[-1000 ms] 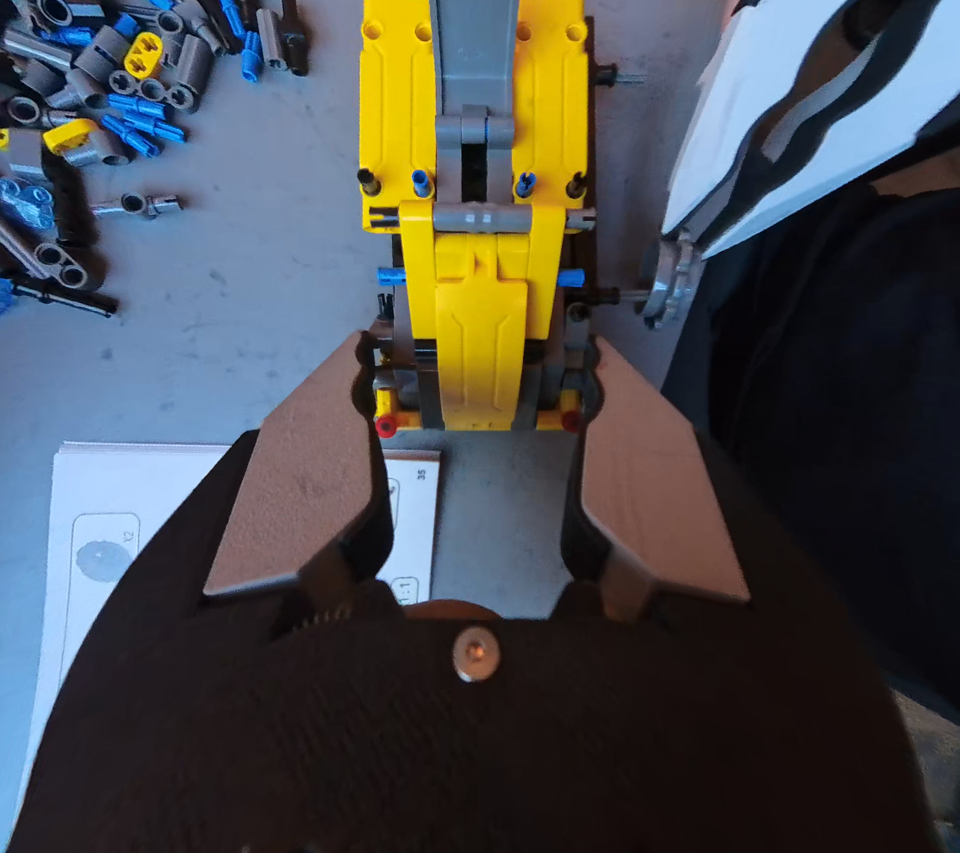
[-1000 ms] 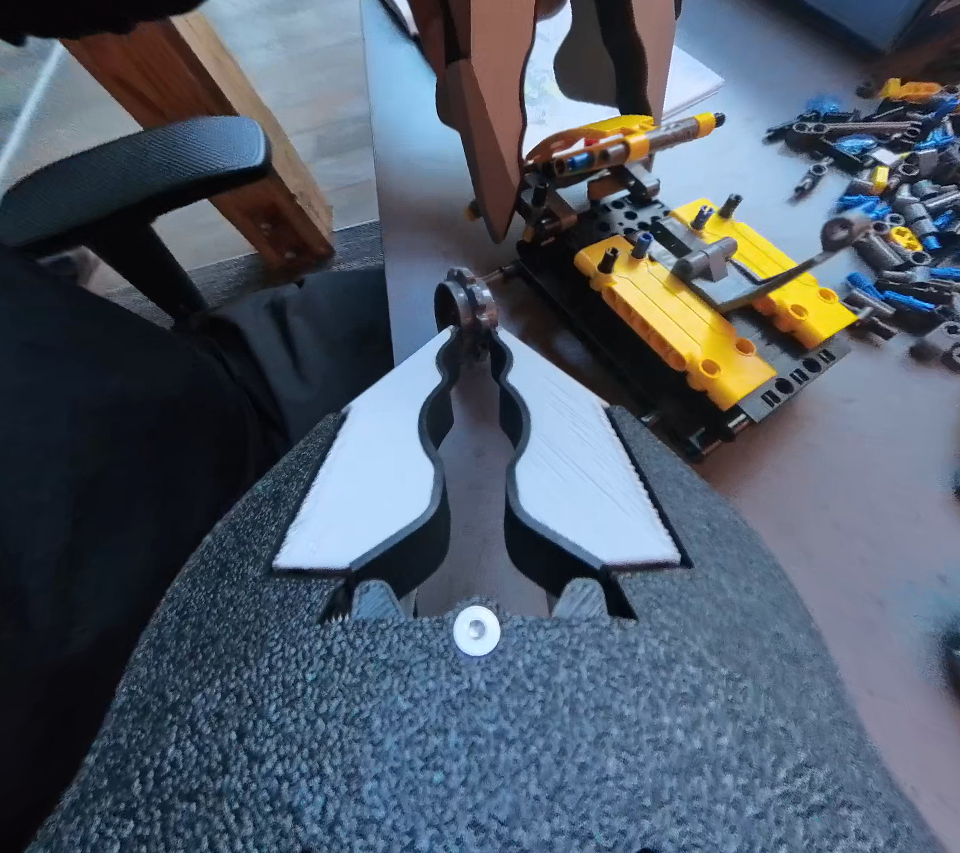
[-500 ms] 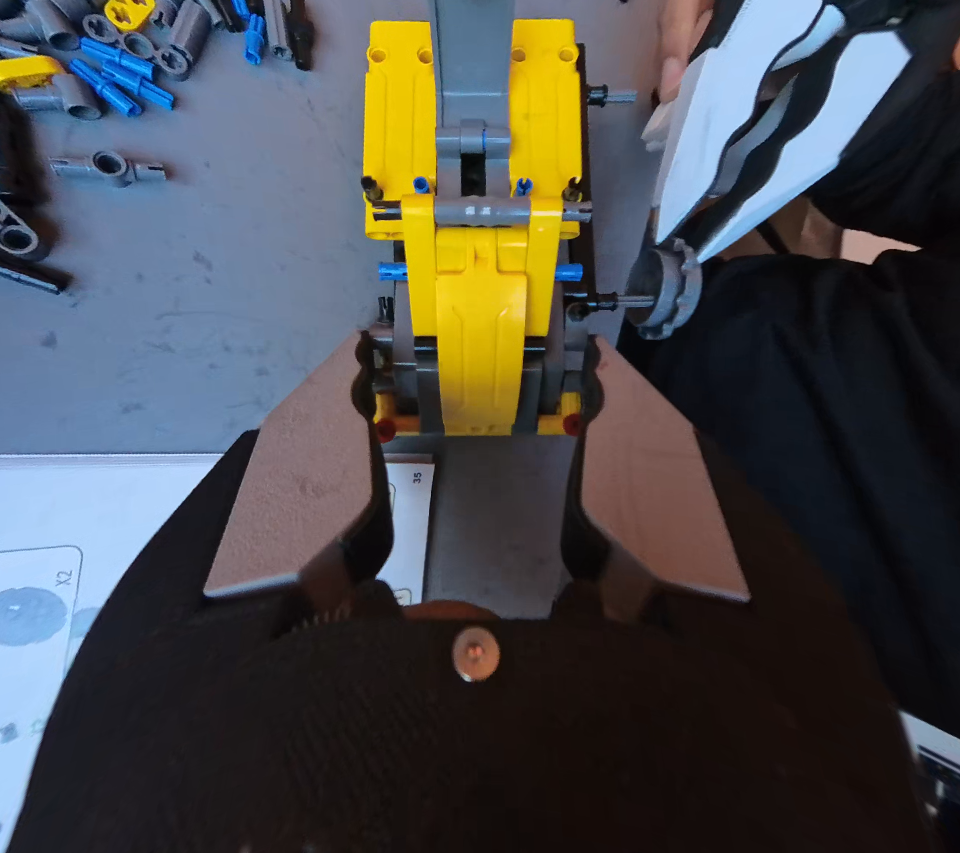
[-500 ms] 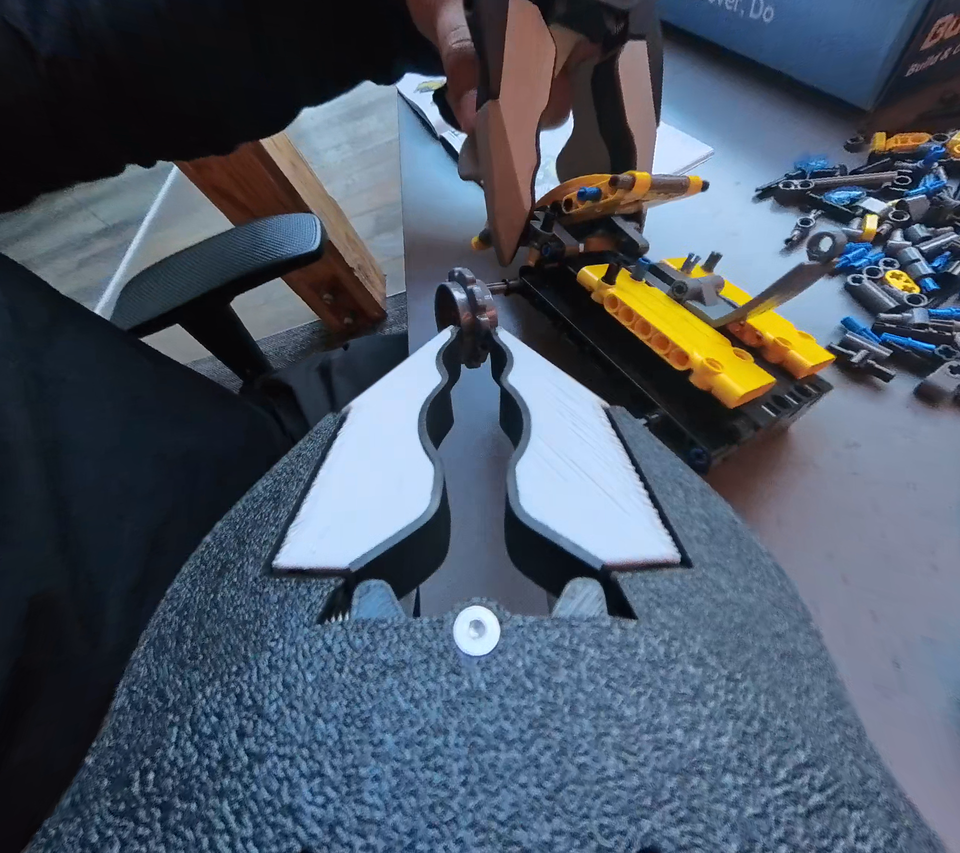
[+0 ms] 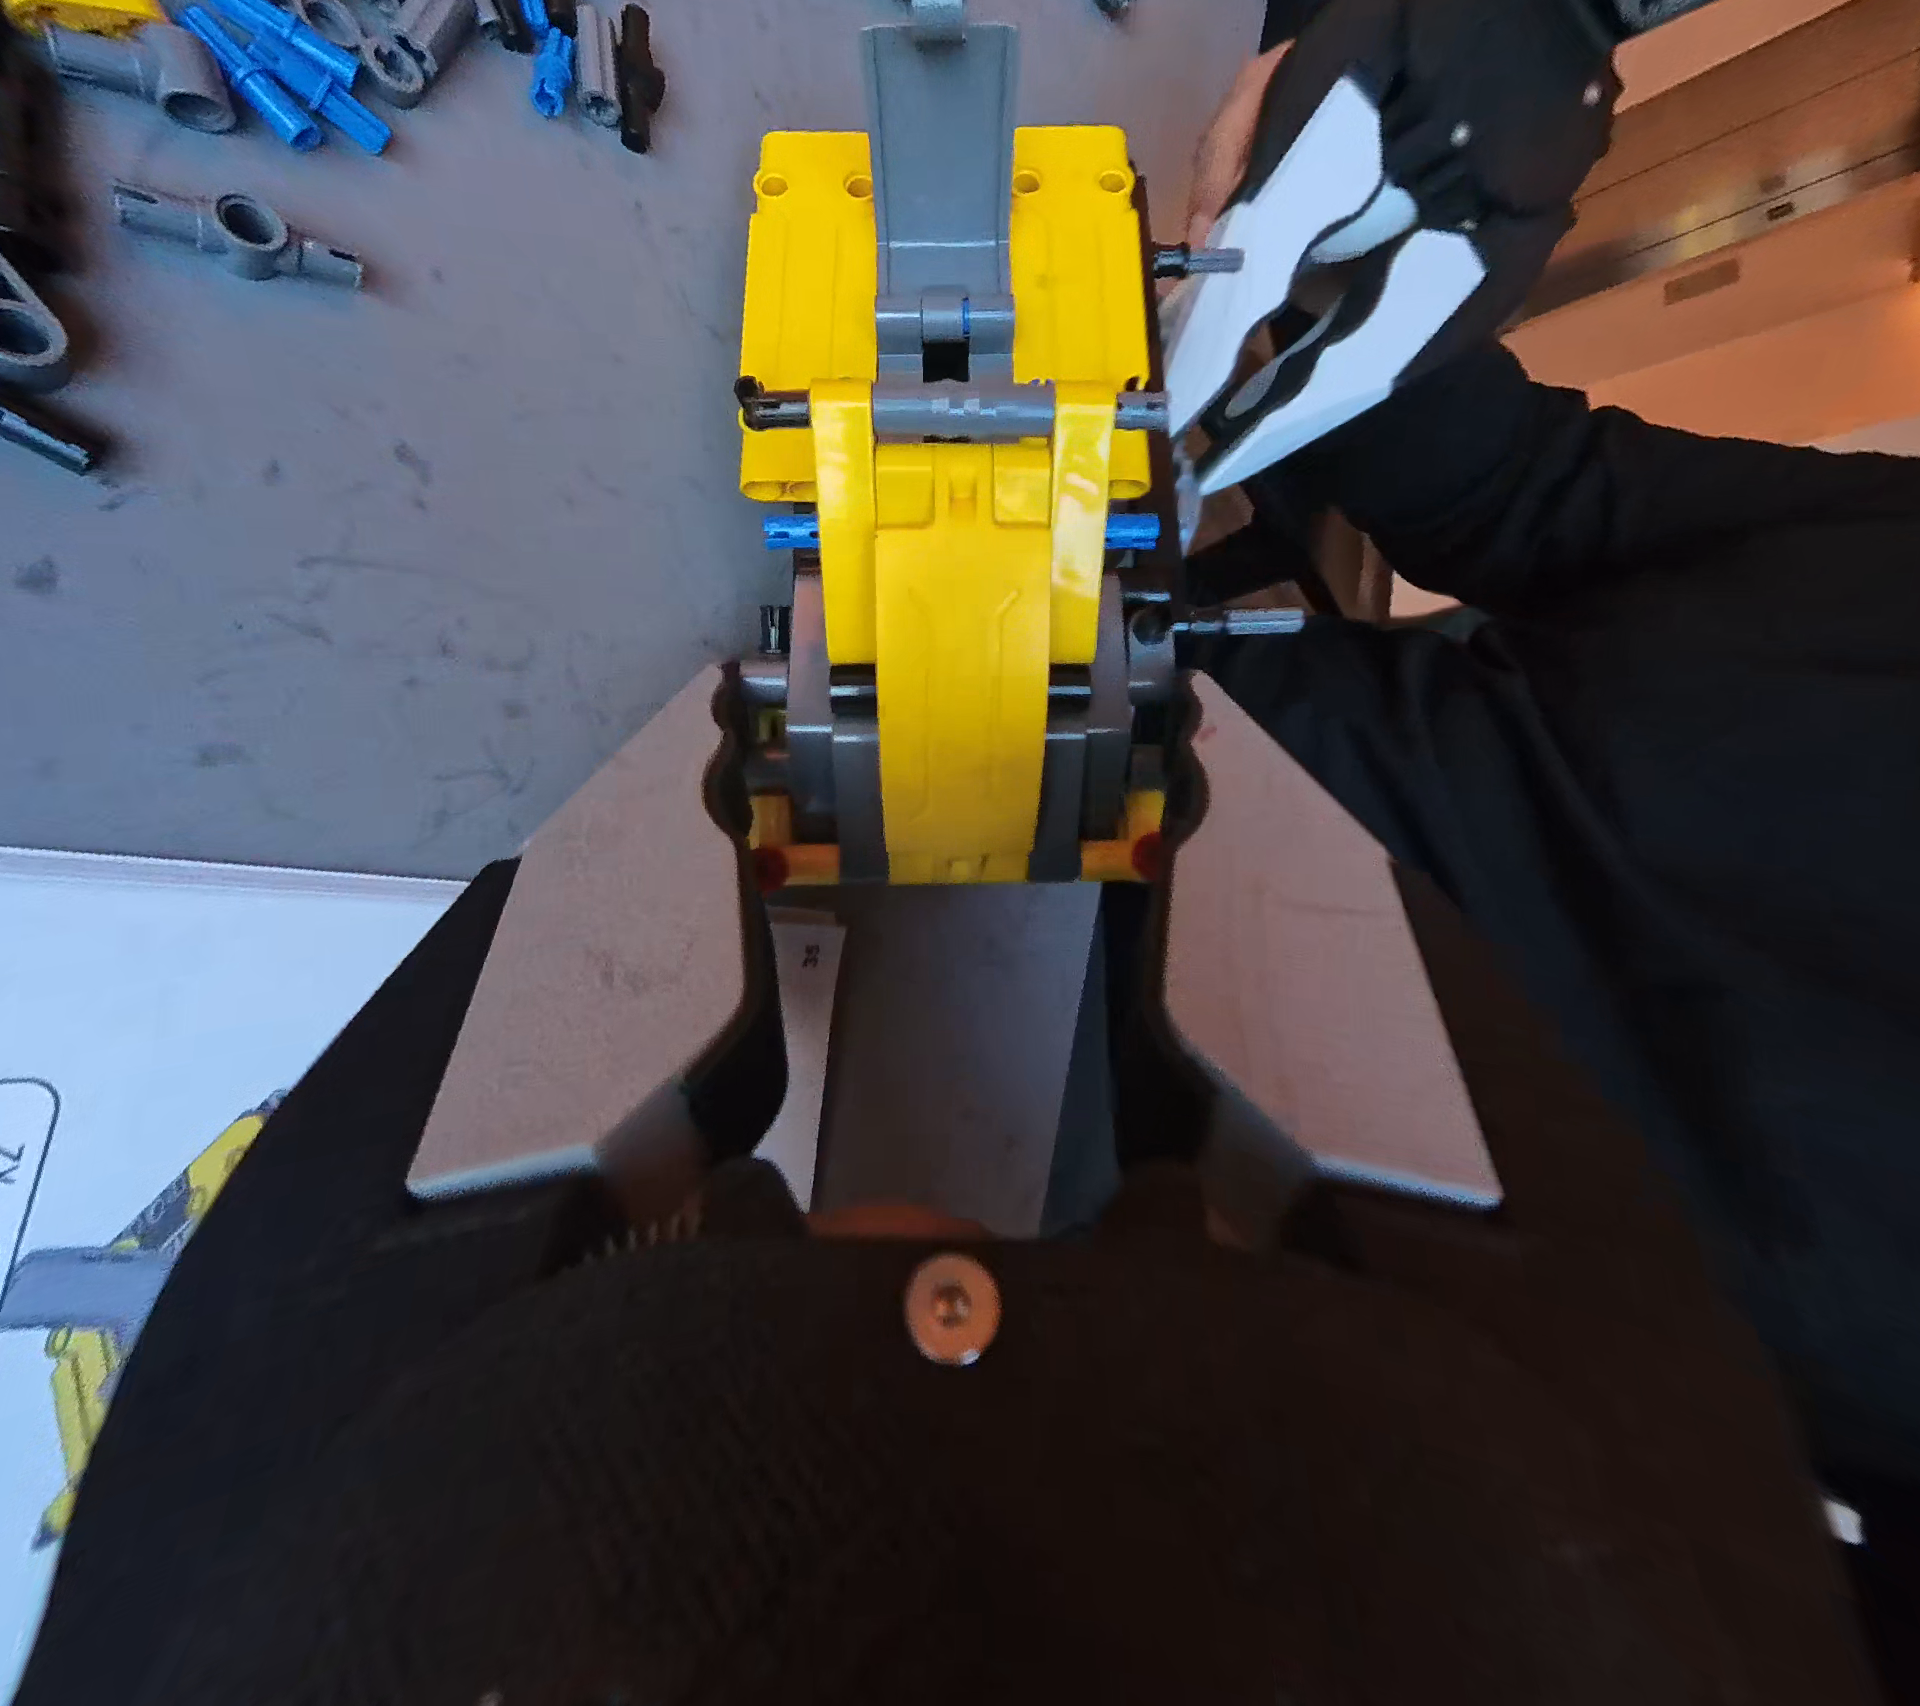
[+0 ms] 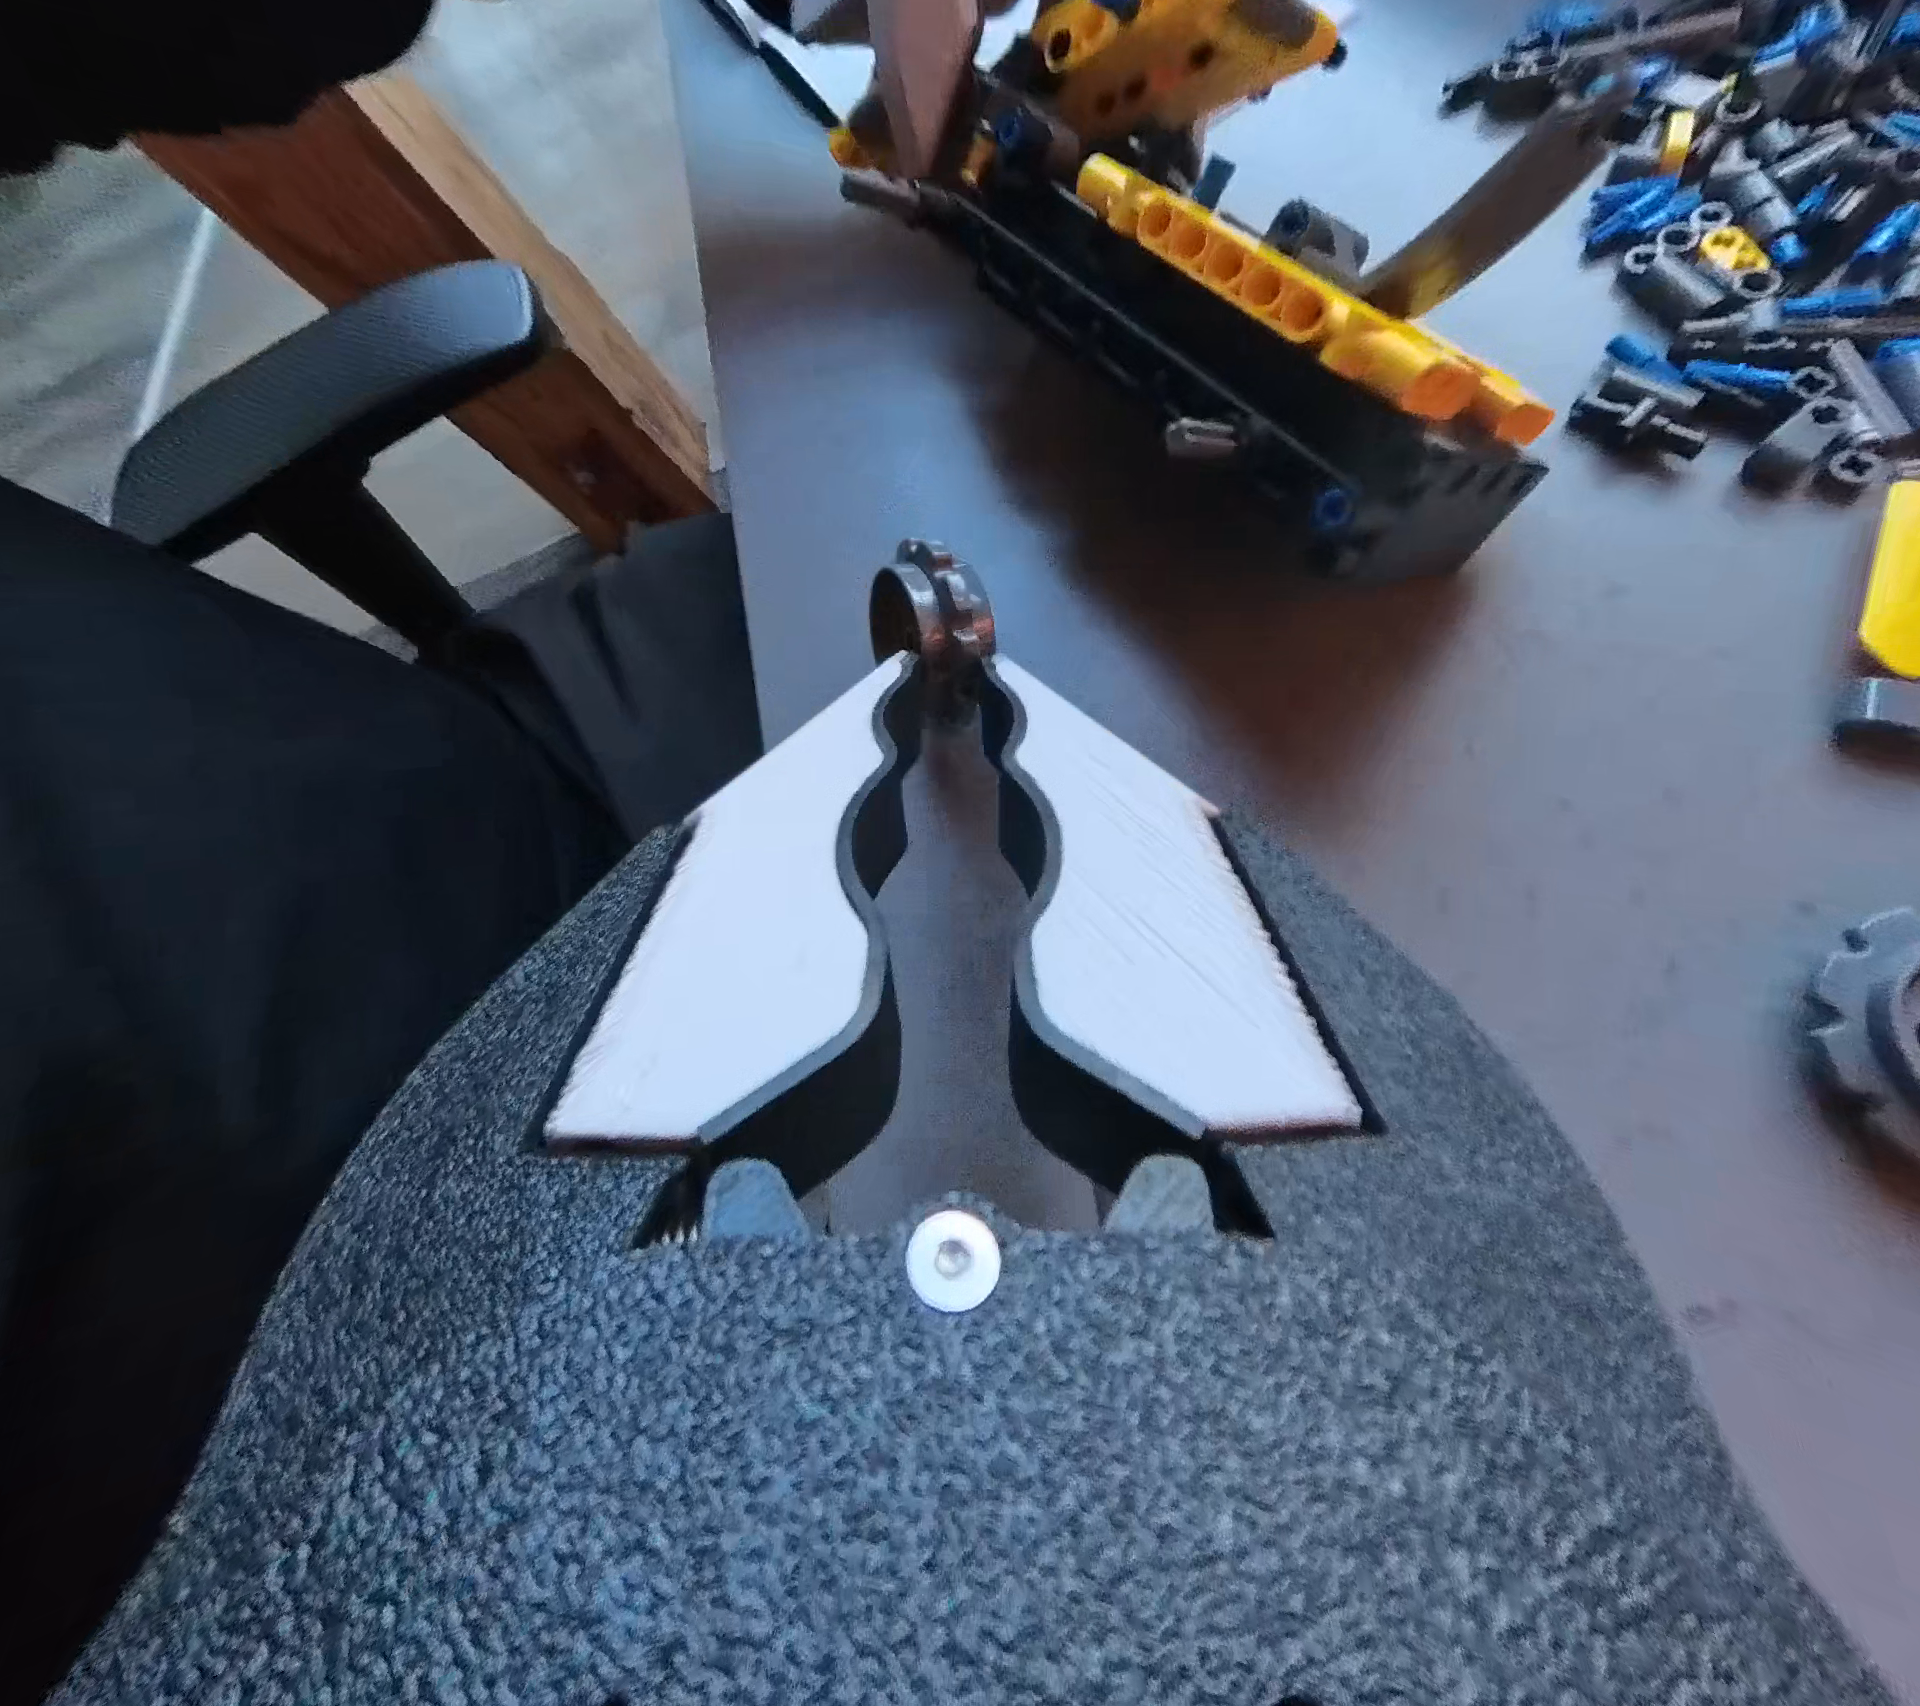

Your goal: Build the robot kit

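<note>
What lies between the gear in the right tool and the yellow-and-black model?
Nothing: the right wrist view shows only bare tabletop between the small gear pinched in the right tool and the model.

Your left claw (image 5: 951,773) is clamped, fingers either side at 9 and 3 o'clock. Your right claw (image 6: 940,680) is pinched nearly closed at its tips, pointing 12 o'clock.

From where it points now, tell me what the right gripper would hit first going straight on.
Probably nothing soon: the right gripper, shut on a small gear, points along the table's edge; the model lies right of that line. Depth is unclear.
</note>
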{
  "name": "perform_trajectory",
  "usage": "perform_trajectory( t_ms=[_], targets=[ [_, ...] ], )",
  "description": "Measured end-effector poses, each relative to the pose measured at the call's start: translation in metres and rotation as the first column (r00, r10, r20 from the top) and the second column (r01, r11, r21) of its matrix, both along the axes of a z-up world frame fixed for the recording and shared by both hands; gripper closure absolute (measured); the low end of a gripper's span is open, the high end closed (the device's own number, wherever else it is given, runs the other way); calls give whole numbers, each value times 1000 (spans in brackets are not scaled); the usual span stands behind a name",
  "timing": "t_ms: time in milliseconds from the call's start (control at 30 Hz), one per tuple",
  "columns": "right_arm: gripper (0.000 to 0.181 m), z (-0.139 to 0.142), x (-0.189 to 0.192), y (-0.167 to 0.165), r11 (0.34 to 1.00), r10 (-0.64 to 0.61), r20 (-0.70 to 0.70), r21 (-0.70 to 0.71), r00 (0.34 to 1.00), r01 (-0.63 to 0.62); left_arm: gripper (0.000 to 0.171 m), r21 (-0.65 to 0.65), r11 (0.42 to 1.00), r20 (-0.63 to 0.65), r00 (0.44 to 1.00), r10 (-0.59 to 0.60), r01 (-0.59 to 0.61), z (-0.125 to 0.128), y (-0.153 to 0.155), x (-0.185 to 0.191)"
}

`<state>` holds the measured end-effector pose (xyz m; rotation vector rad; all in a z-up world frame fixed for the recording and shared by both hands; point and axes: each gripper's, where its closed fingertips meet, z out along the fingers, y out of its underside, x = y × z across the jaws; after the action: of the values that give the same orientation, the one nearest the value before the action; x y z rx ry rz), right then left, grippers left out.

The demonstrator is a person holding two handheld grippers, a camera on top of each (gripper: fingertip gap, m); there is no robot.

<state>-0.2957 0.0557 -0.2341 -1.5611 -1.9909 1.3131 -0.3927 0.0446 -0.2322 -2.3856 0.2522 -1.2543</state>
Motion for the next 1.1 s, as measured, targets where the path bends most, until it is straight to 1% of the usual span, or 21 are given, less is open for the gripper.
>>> perform_trajectory(
  t_ms=[67,100,233,367,533,733,867,1100],
  targets=[
    [171,-2,-3,-3,1000,7,15,5,1000,-7,94,-8,1000,24,1000,13,-13,1,1,0],
    [171,1,-4,-6,1000,18,7,-16,1000,-18,94,-11,1000,36,999,19,-19,1,1,0],
    [171,32,-11,-15,985,41,-73,-163,996,-53,94,-25,1000,105,994,22,-19,4,-4,6],
    [171,62,-22,-14,949,13,-150,-310,989,-59,94,-27,998,185,980,66,-62,6,-4,10],
    [171,76,-37,-17,910,-35,-176,-413,984,-42,94,-10,989,228,962,148,-150,7,-2,9],
    [171,75,-44,-29,889,-68,-177,-458,982,-21,94,-2,985,239,956,170,-175,8,-3,10],
    [171,74,-45,-29,869,-88,-165,-494,982,-5,94,3,984,239,956,172,-177,8,-3,10],
    [171,70,-46,-29,861,-101,-150,-508,984,11,94,9,982,245,953,180,-188,8,-3,10]
  ],
)
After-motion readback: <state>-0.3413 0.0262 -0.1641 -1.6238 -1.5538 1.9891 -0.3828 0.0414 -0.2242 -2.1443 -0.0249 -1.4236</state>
